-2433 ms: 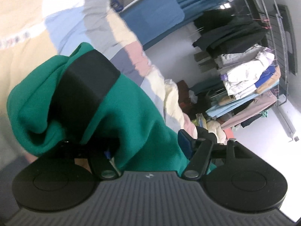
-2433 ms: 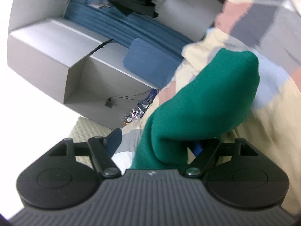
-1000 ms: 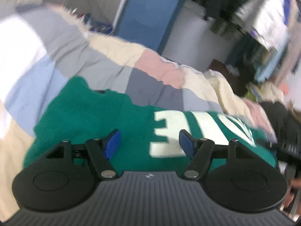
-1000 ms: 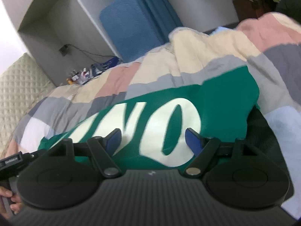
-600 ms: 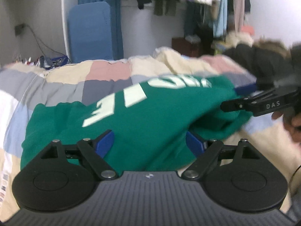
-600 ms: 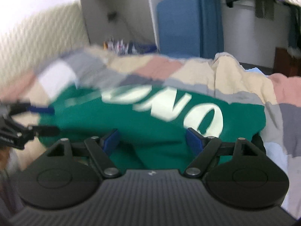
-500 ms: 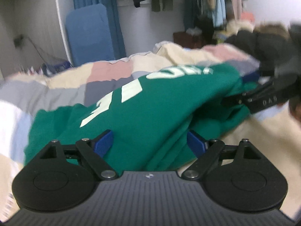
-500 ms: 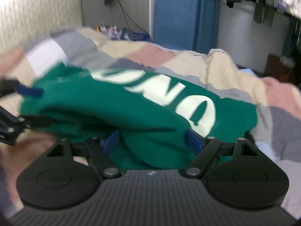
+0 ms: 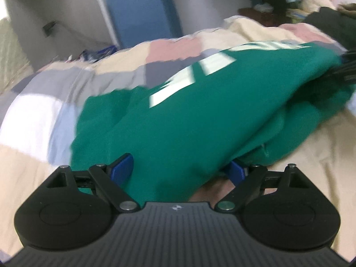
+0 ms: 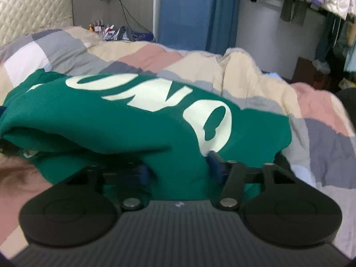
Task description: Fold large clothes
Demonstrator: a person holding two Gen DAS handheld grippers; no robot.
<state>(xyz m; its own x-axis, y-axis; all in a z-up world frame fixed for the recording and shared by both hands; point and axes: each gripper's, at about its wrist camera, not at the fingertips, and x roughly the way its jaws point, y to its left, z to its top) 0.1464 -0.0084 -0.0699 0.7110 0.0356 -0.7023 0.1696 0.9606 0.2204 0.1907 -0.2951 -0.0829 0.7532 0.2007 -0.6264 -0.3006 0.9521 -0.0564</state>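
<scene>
A green sweatshirt (image 9: 200, 115) with large white letters lies folded on a patchwork quilt (image 9: 66, 84). My left gripper (image 9: 179, 170) stands wide at the sweatshirt's near edge. Green cloth fills the gap between its blue pads (image 9: 122, 169), and no squeeze shows. In the right wrist view the same sweatshirt (image 10: 133, 129) spreads over the quilt (image 10: 244, 77). My right gripper (image 10: 179, 170) is closing, its blue pads (image 10: 214, 164) pinching a bunched fold of the near edge. At the far right of the left wrist view, the other gripper's dark frame (image 9: 347, 66) meets the garment.
A blue padded panel (image 10: 187, 15) leans against the far wall beside blue curtains. Hanging clothes (image 10: 322, 0) fill the upper right. A quilted headboard (image 10: 33, 6) stands at the left, with small items (image 10: 111, 31) past the bed. A dark garment (image 9: 329, 24) lies on the bed's right.
Both views have rolled level and drawn closer to the sweatshirt's near edge. The right jaws have narrowed onto a fold of green cloth. The left jaws have spread wider.
</scene>
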